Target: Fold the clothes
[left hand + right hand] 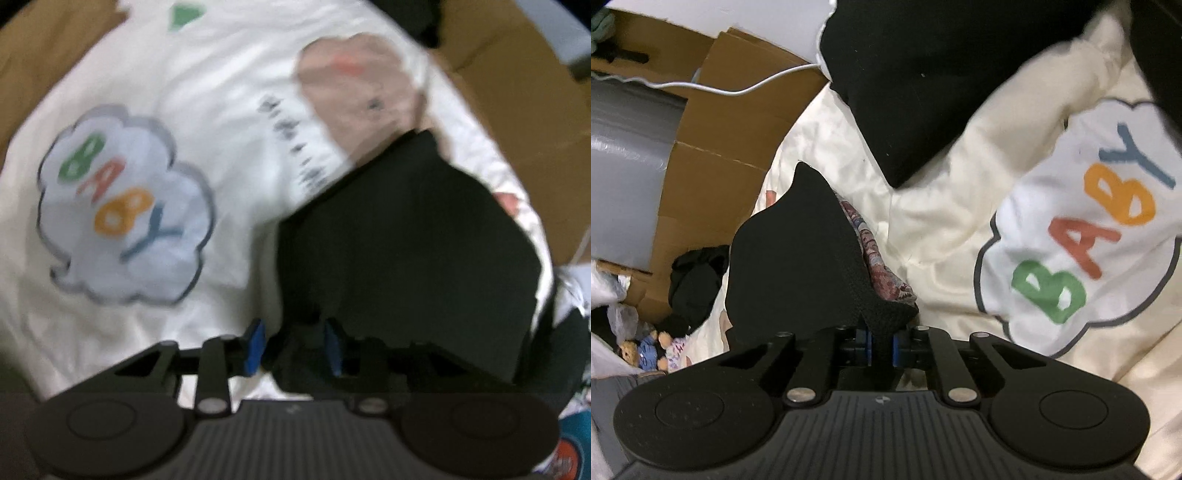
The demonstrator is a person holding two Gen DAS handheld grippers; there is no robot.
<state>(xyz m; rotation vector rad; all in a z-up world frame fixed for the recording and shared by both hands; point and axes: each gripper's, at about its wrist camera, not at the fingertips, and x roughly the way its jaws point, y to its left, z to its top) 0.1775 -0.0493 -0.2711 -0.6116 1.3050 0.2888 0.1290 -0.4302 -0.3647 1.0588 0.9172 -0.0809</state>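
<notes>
Right tongs (881, 345) are clamped on a raised corner of the black garment (798, 258); left tongs (295, 345) stand apart over another black piece of cloth (406, 258), with nothing pinched as far as the blurred view shows. Both pieces lie on a cream blanket with a "BABY" cloud print (1082, 240); judgement: carry the pinched corner across to its opposite edge, low and taut, the left tongs pinning the cloth. Nearby clutter: patterned fabric (879, 266) just beside the lifted corner may snag, cardboard (731, 140) and a white cable (738, 88) far left.

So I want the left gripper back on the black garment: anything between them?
Nothing visible. The left gripper is open right over the black garment's near edge; the right gripper already pinches another corner.
</notes>
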